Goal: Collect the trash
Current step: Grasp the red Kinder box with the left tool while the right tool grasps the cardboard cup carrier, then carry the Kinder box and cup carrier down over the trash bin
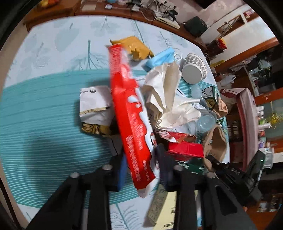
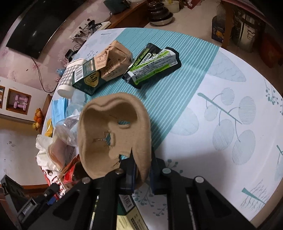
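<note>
Left tool (image 1: pixel 141 169) pinches the near end of a long red wrapper (image 1: pixel 127 113) with white splash print; the wrapper stands up from between the blue pads and runs away from the camera, over the teal striped band of the surface (image 1: pixel 44 109). Right tool (image 2: pixel 141 169) is clamped on the rim of a tan moulded pulp tray (image 2: pixel 113 134), one finger inside the wall, the other outside; the tray tilts up with its hollow side to the camera, a few torn holes in its floor. Rest of the trash lies in a heap on the teal band, towards one edge of the surface: crumpled white paper (image 1: pixel 168 99), a blue face mask (image 1: pixel 161 58), a mustard-yellow packet (image 1: pixel 134 46), an overturned grey checked paper cup (image 1: pixel 194 69), a clear plastic cup (image 1: pixel 206 120), a torn red box (image 1: pixel 184 146), and a white and gold paper bag (image 1: pixel 95 108) just beside the red wrapper on its left. In the right wrist view, farther out on the teal band: a dark green carton (image 2: pixel 86 77) touching a crushed brown carton (image 2: pixel 113 58), and a black and green pouch (image 2: pixel 152 63) lying flat, a little apart from both. A low wooden shelf (image 1: pixel 123 12) with cables and plugs runs behind the far edge of the surface.
</note>
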Demonstrator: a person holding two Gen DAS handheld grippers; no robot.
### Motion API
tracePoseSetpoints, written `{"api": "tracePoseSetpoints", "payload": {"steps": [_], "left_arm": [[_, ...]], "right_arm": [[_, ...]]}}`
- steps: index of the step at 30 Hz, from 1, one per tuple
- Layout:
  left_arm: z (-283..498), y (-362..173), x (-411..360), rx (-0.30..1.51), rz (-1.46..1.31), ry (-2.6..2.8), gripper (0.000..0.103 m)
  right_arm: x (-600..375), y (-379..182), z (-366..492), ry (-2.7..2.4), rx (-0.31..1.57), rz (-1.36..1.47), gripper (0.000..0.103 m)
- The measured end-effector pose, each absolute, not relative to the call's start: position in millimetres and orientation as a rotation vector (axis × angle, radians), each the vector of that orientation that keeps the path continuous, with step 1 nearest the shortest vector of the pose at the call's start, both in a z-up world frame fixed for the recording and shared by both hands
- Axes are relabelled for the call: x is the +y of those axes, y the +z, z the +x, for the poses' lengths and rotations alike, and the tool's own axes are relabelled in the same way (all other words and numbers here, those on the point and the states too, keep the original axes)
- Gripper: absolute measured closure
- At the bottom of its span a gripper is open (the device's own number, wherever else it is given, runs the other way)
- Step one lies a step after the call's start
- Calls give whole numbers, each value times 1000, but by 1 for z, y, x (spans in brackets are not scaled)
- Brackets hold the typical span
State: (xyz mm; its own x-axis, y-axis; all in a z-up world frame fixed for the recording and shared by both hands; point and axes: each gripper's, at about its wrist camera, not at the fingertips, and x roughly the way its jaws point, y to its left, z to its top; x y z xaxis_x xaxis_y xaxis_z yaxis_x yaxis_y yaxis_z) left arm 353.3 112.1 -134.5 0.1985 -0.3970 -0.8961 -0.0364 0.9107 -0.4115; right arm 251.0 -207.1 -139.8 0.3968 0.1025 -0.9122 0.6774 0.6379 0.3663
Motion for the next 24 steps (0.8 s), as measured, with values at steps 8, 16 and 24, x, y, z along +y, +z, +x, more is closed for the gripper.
{"api": "tracePoseSetpoints", "payload": {"steps": [8, 16, 24], "left_arm": [[338, -114, 119, 1317, -377, -275, 95], [308, -79, 121, 1273, -329, -324, 95], [265, -34, 126, 1190, -269, -381, 95]], "right_arm": [[-200, -123, 227, -395, 1057, 895, 92], [-183, -86, 199, -351, 988, 883, 92], [-164, -52, 170, -300, 940, 847, 92]]}}
